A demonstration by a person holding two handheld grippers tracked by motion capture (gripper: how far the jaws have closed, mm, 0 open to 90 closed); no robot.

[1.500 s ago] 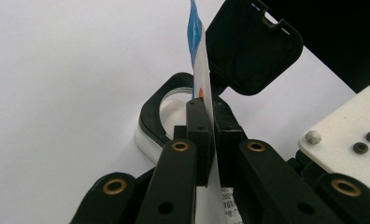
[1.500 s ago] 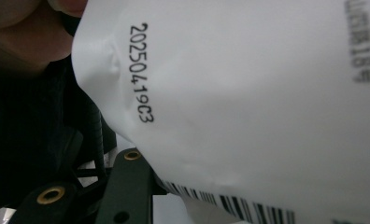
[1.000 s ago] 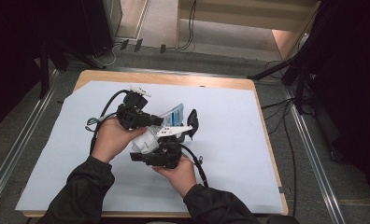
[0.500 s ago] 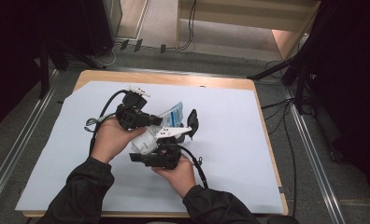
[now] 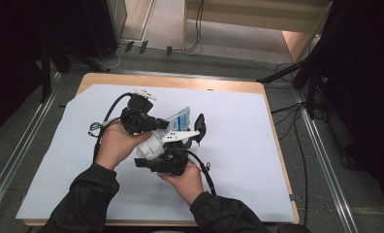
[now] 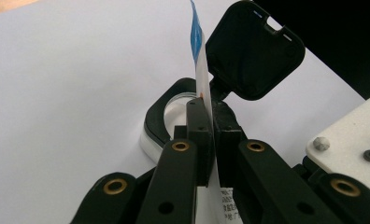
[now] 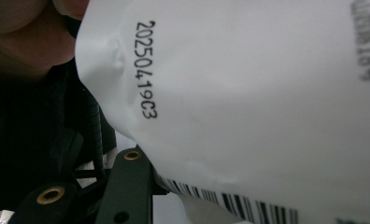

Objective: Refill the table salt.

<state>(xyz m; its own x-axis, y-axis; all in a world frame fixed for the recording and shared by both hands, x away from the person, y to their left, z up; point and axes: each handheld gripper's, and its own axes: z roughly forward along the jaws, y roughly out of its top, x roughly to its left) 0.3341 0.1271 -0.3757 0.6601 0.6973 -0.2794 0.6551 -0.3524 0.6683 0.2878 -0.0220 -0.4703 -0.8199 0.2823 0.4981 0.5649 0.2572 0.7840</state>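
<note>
A white packet with a blue top [image 5: 180,118] is held up over the middle of the table between the two hands. My left gripper [image 5: 164,125] is shut on its thin edge [image 6: 199,56], jaws pressed together [image 6: 214,109]. Just behind it stands a small white container with a black rim [image 6: 174,100] and an open black flip lid [image 6: 253,46], seen in the high view as a dark shape [image 5: 200,127]. My right gripper [image 5: 156,154] sits below the packet. The packet's printed face [image 7: 248,93] hides its tips, leaving one black finger [image 7: 127,186] visible.
A white sheet [image 5: 238,160] covers the wooden table [image 5: 180,83]. Cables trail from both grippers [image 5: 207,170]. Metal rails [image 5: 326,160] run along both sides of the table, and dark stand legs [image 5: 301,73] and floor cables lie beyond the far right corner.
</note>
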